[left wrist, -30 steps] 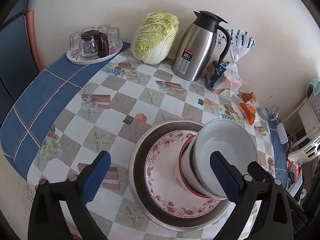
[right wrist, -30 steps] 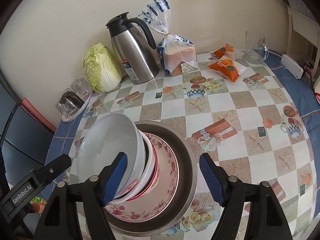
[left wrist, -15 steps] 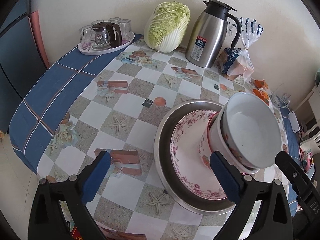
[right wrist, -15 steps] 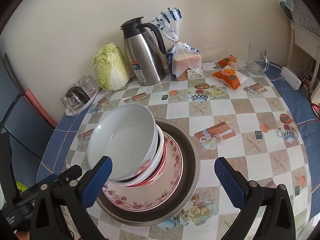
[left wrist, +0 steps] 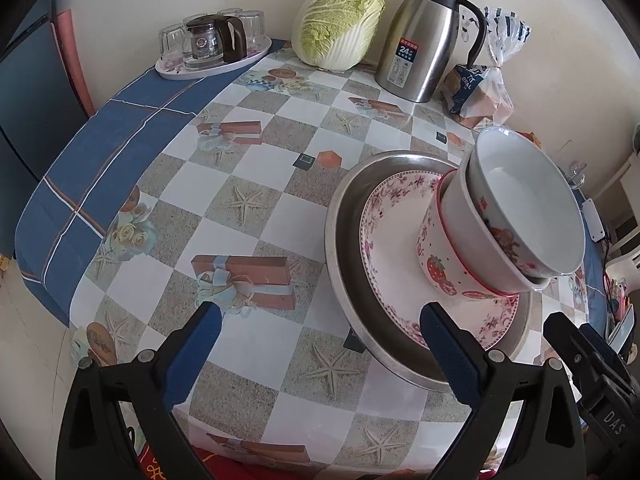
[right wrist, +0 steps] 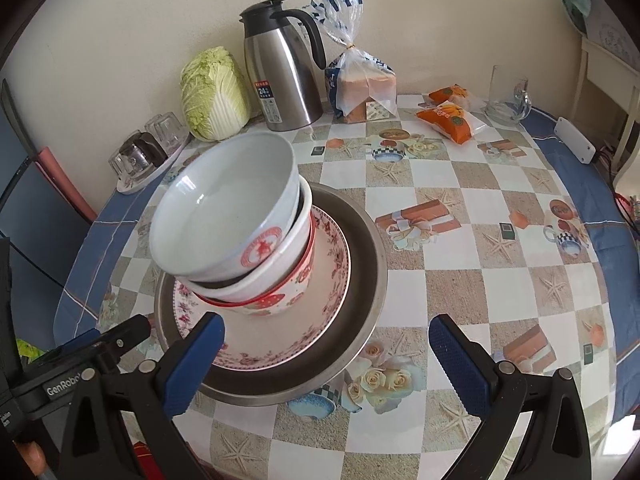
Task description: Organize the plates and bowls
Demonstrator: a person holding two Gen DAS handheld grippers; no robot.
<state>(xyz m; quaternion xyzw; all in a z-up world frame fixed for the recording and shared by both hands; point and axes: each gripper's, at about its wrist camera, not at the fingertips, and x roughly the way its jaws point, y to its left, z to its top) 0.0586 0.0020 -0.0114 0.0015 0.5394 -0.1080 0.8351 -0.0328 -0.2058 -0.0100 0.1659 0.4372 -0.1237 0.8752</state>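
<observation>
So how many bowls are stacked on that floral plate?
3, nested and leaning: the plain white bowl on top, a white bowl with a red round emblem under it, and a red-rimmed strawberry-print bowl at the bottom. Another could hide inside.

Left gripper (left wrist: 316, 350) and right gripper (right wrist: 326, 362), both angled downward over the table (right wrist: 500, 280), jaws spread wide, nothing between them.

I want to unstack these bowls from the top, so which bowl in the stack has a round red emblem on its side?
The top bowl, plain white inside, leaning in the stack. The middle bowl shows a plain white band, and the bottom bowl has strawberries and a red rim.
</observation>
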